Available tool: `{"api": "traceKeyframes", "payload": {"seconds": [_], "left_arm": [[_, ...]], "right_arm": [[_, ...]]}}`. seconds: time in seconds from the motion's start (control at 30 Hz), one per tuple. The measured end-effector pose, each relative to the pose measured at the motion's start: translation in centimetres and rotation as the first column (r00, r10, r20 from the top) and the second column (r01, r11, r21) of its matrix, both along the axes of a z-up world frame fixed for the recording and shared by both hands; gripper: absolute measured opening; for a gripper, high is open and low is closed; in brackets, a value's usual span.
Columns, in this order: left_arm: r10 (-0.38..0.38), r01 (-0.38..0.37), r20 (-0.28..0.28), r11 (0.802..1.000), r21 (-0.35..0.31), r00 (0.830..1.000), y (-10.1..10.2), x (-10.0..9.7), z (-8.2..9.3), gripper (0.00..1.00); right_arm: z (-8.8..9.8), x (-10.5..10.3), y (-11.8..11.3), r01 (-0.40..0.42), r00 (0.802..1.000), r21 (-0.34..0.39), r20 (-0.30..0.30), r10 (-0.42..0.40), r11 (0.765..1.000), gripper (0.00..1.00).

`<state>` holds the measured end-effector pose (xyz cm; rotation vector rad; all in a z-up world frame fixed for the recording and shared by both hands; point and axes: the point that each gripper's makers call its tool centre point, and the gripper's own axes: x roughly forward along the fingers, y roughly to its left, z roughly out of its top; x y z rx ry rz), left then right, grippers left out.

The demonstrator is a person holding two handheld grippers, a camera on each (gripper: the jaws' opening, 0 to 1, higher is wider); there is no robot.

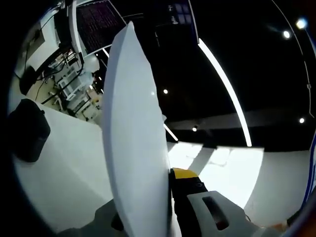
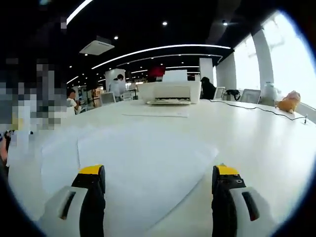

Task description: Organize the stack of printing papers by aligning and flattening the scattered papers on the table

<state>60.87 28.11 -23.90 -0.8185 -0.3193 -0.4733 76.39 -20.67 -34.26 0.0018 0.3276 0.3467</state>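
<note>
Two loose sheets (image 2: 143, 163) lay flat on the table (image 2: 256, 143) straight ahead of the right gripper (image 2: 160, 197), jaws spread wide and empty; the left gripper (image 1: 163, 207) pinched another sheet (image 1: 133, 138), raised edge-on.

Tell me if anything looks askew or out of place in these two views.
Two things. The left gripper holds a sheet of paper up on edge, bowed, off the table. On the table, the loose papers before the open right gripper overlap crookedly, edges unaligned. The printer looks fine.
</note>
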Motion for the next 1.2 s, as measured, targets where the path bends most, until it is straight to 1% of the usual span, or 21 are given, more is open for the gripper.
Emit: {"api": "traceKeyframes", "payload": {"seconds": [0.23, 0.37, 0.57, 0.67, 0.77, 0.83, 0.97, 1.2], "left_arm": [[-0.001, 0.001, 0.001, 1.000, -0.001, 1.000, 0.0, 0.0, 0.0, 0.07], [-0.002, 0.002, 0.001, 1.000, -0.001, 1.000, -0.1, -0.1, 0.1, 0.07], [-0.003, 0.003, 0.000, 1.000, 0.000, 1.000, -0.3, -0.2, 0.1, 0.07], [-0.003, 0.003, 0.000, 1.000, -0.001, 1.000, -0.2, -0.2, 0.1, 0.07], [-0.004, 0.004, 0.001, 1.000, -0.002, 1.000, -0.3, -0.2, 0.1, 0.07], [-0.004, 0.004, 0.002, 1.000, -0.003, 1.000, -0.3, -0.2, 0.2, 0.07], [-0.004, 0.004, 0.003, 1.000, -0.004, 1.000, -0.4, -0.3, 0.2, 0.07], [-0.004, 0.004, 0.004, 1.000, -0.004, 1.000, -0.5, -0.4, 0.3, 0.07]], "right_arm": [[0.1, 1.2, -0.2, 0.003, 1.000, -0.023, 0.015, -0.003, 1.000, 0.87], [-0.6, 2.0, -0.3, -0.007, 1.000, -0.036, -0.017, 0.007, 0.999, 0.88], [-0.8, 2.8, -0.6, -0.003, 0.999, -0.042, -0.032, 0.002, 0.999, 0.90], [-1.0, 2.8, -0.6, -0.008, 0.999, -0.048, -0.043, 0.006, 0.999, 0.90], [-1.0, 2.7, -0.5, -0.015, 0.999, -0.056, -0.040, 0.012, 0.998, 0.90], [-1.1, 2.5, -0.1, -0.026, 0.999, -0.075, -0.038, 0.023, 0.997, 0.89], [-1.0, 2.2, 0.3, -0.038, 0.999, -0.070, -0.033, 0.036, 0.997, 0.88], [-0.9, 1.4, 1.1, -0.062, 0.998, -0.065, -0.033, 0.060, 0.996, 0.78]]}}
